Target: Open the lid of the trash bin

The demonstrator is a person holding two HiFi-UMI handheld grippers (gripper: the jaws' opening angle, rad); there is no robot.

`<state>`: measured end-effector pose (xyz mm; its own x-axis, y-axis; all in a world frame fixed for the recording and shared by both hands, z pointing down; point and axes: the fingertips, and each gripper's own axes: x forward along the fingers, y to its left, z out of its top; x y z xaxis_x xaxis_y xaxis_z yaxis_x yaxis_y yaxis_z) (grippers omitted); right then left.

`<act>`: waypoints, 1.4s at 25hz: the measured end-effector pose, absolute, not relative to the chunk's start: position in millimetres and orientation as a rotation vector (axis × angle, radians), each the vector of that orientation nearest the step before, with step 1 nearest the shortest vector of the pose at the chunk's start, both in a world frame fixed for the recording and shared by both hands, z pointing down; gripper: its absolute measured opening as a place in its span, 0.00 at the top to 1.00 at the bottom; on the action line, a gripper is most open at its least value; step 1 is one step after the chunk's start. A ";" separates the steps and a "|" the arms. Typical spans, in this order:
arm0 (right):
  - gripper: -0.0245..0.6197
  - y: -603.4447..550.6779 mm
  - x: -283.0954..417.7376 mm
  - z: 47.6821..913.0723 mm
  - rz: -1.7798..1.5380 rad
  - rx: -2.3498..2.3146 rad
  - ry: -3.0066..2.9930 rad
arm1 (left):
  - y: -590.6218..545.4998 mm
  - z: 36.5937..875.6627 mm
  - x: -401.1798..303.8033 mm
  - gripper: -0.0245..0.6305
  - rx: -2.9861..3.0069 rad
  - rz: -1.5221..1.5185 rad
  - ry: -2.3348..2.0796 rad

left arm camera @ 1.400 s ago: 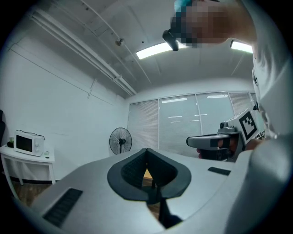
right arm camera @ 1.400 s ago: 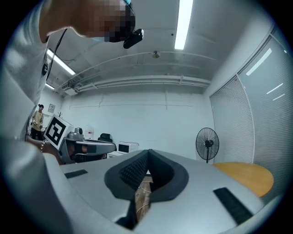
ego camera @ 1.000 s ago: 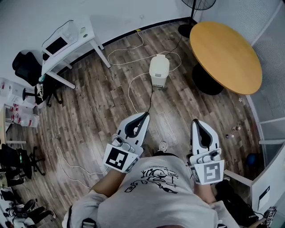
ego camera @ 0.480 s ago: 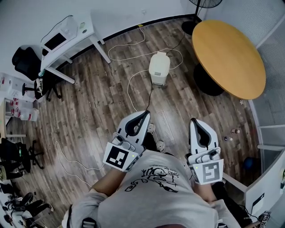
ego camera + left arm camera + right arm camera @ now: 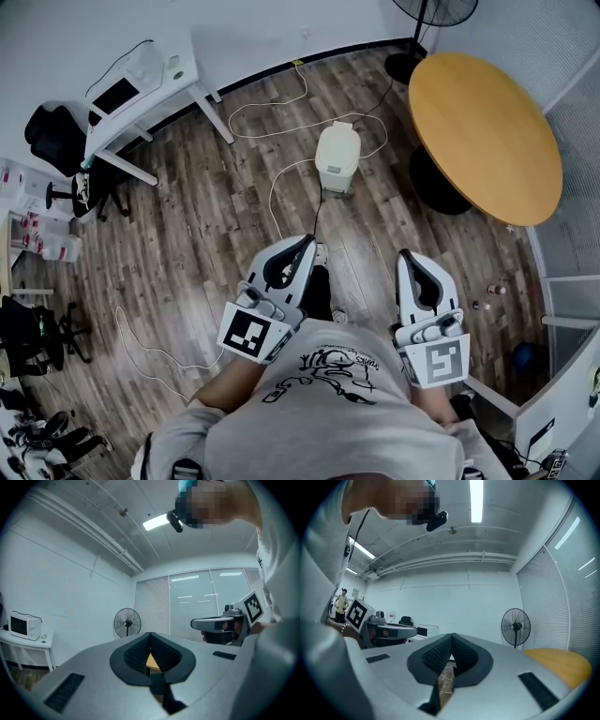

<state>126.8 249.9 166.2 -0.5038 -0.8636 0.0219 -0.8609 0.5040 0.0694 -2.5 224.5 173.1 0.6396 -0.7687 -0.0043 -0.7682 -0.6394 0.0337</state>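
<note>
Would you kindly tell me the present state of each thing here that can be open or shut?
Trash bin: upright, lid down.
Left tongs: shut, nothing held.
Right tongs: shut, nothing held.
Microwave: door shut.

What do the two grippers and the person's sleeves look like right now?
The left gripper and right gripper are light grey tapering shells with black ribbed lining at the jaws. Each carries a white cube bearing a black square marker at its rear. The person wears a light short-sleeved T-shirt with dark print.
</note>
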 end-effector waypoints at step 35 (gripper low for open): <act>0.95 -49.8 32.6 152.9 -0.066 1.567 -2.647 | -74.4 164.0 -97.6 0.94 2.810 -0.077 -1.293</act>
<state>32.6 -49.8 152.9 -0.4796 -0.8768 0.0344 -0.8740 0.4808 0.0700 -97.6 -74.4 164.0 0.6499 -0.7596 -0.0254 -0.7572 -0.6500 0.0642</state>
